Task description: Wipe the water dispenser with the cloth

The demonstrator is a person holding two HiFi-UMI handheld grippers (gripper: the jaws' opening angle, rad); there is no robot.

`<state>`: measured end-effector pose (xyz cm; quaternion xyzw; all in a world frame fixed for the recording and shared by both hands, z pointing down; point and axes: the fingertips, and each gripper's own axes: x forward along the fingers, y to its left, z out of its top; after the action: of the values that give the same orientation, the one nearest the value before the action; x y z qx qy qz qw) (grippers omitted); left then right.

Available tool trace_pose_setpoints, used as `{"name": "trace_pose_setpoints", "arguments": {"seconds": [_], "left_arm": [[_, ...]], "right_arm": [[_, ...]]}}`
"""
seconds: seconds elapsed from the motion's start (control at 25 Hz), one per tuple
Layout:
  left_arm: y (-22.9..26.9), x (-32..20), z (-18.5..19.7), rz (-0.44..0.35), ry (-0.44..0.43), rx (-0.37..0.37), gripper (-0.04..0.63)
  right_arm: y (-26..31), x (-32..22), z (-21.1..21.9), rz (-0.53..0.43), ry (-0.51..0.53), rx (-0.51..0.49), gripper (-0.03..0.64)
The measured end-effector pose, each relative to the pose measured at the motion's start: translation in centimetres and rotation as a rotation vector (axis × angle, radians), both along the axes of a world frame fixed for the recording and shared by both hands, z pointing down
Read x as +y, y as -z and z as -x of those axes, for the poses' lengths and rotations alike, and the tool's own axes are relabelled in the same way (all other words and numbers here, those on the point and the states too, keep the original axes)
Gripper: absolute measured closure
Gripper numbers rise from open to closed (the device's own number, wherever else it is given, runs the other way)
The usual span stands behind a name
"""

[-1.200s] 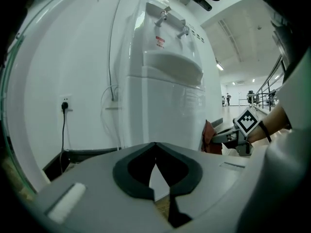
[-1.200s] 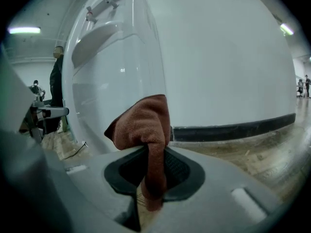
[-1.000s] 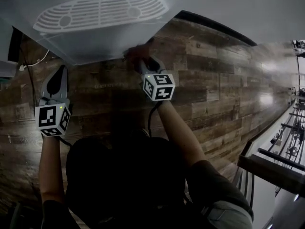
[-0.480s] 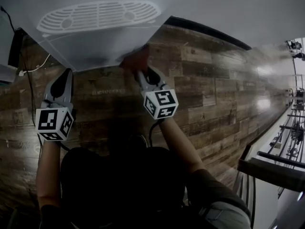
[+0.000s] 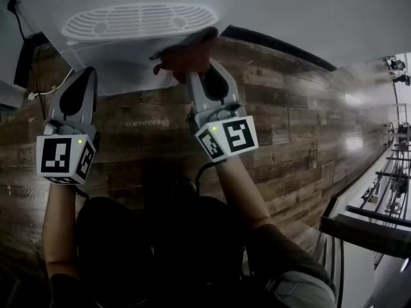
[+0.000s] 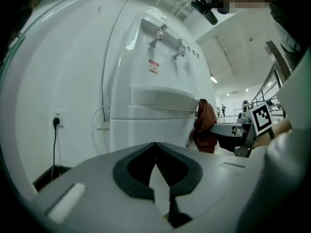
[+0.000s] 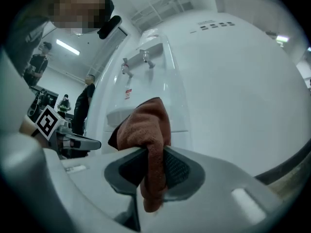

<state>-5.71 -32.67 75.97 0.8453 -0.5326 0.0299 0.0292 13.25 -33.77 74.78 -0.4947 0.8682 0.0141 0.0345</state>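
The white water dispenser (image 5: 122, 50) fills the top of the head view, its slotted drip tray (image 5: 138, 19) facing me. My right gripper (image 5: 200, 69) is shut on a reddish-brown cloth (image 5: 183, 53), which lies against the dispenser's lower front, just below the tray. In the right gripper view the cloth (image 7: 148, 130) bulges out between the jaws, with the dispenser (image 7: 160, 76) and its two taps (image 7: 136, 62) beyond. My left gripper (image 5: 78, 85) hovers to the left of it, shut on nothing, short of the dispenser (image 6: 160, 91). The left gripper view also catches the cloth (image 6: 206, 125) from the side.
A black power cable and a wall socket (image 6: 56, 123) sit left of the dispenser. Wood-plank floor (image 5: 289, 108) spreads to the right, with metal racks (image 5: 385, 191) at the far right edge. People stand in the background (image 7: 87, 106).
Both grippers have moved up toward the dispenser. The right one has carried the cloth from the lower front edge to just below the drip tray.
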Motion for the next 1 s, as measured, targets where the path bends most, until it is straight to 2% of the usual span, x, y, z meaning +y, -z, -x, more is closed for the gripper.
{"name": "trace_pose_setpoints", "arguments": {"seconds": [0.12,0.28,0.4,0.64,0.76,0.84,0.88,0.92,1.0], "left_arm": [[-2.2,0.1,0.8,0.047,0.014,0.008,0.577],[-4.9,0.6,1.2,0.080,0.007,-0.015,0.577],[-6.8,0.7,1.4,0.114,-0.003,-0.030,0.577],[-10.1,0.0,1.8,0.176,-0.047,-0.033,0.575],[-12.8,0.2,2.2,0.243,-0.056,-0.021,0.577],[-14.2,0.3,3.1,0.262,-0.022,-0.046,0.577],[-14.6,0.4,3.6,0.263,0.001,-0.069,0.577],[-14.7,0.5,4.1,0.259,0.018,-0.083,0.575],[-13.5,0.8,4.7,0.235,0.032,-0.072,0.577]], "right_arm": [[-2.8,0.0,0.7,0.052,0.003,0.001,0.554],[-7.7,-0.1,1.3,0.144,0.015,0.032,0.554],[-11.5,-0.3,1.7,0.218,0.022,0.076,0.554],[-18.0,-1.2,2.4,0.303,0.021,0.186,0.554],[-22.2,-1.1,2.9,0.448,0.032,0.187,0.554],[-24.4,-0.7,3.6,0.561,0.054,0.180,0.554],[-24.7,-0.3,3.9,0.585,0.070,0.180,0.554],[-24.2,0.2,4.3,0.582,0.085,0.179,0.554],[-21.2,1.2,5.1,0.513,0.117,0.158,0.554]]}}
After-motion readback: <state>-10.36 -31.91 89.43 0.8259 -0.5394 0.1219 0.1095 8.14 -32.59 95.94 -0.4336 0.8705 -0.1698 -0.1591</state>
